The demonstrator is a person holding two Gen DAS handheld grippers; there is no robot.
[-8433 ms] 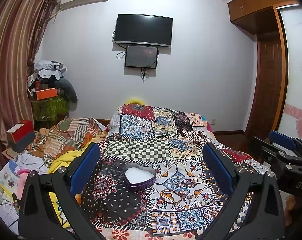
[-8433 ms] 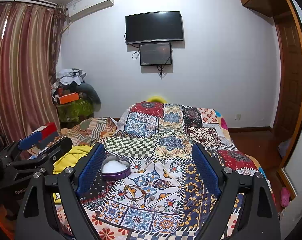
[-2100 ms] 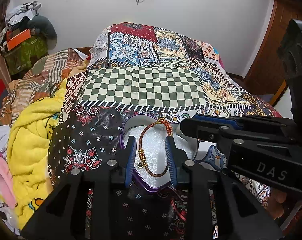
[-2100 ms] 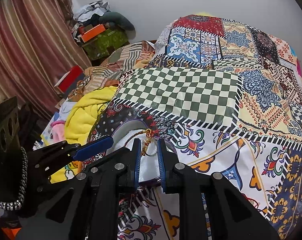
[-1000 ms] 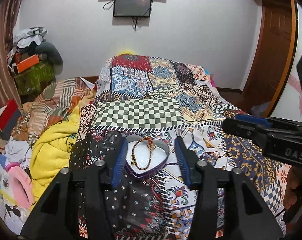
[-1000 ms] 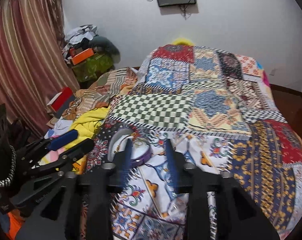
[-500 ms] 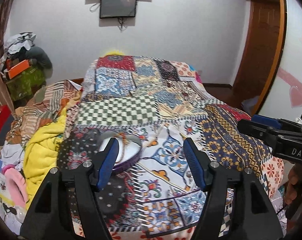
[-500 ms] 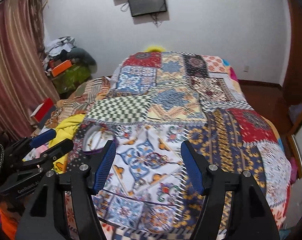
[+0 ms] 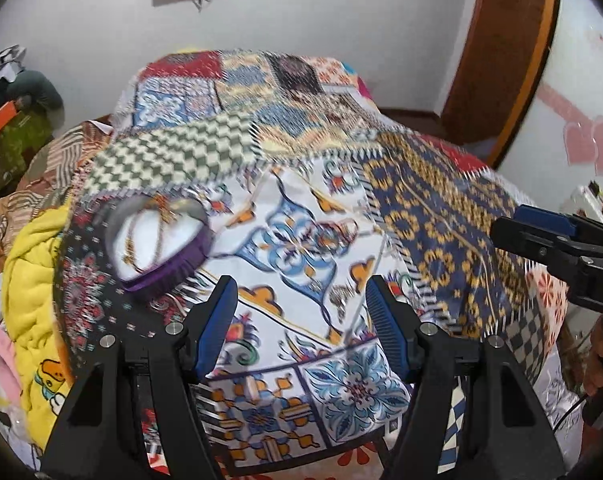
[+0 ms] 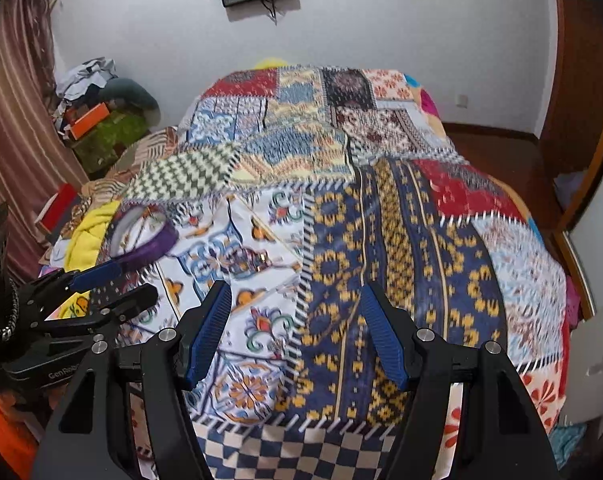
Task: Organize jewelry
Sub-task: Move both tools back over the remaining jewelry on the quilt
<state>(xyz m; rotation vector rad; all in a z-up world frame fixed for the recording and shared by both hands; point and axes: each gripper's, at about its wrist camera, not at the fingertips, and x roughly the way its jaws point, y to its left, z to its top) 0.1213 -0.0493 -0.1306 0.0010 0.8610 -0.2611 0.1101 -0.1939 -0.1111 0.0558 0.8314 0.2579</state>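
Note:
A purple heart-shaped box (image 9: 157,240) with a white lining lies on the patchwork quilt (image 9: 441,208), left of centre. A gold and red beaded bracelet (image 9: 141,236) rests inside it. My left gripper (image 9: 299,300) stands open over the white and blue patch to the right of the box, nothing between its fingers. A thin bangle (image 9: 335,234) and small metal pieces (image 9: 338,295) lie blurred on that patch. My right gripper (image 10: 297,308) is open too, over the quilt's near part. In its view the box (image 10: 145,236) and the left gripper (image 10: 101,280) show at the left.
A yellow blanket (image 9: 33,280) is bunched along the bed's left side. Boxes and clothes (image 10: 101,120) pile up by the striped curtain (image 10: 13,120). A wooden door (image 9: 501,60) stands at the right, and the quilt's near edge drops off below both grippers.
Both grippers have let go of the bracelet, which stays in the box. They opened wider, drew back and swung right and down over the near patches.

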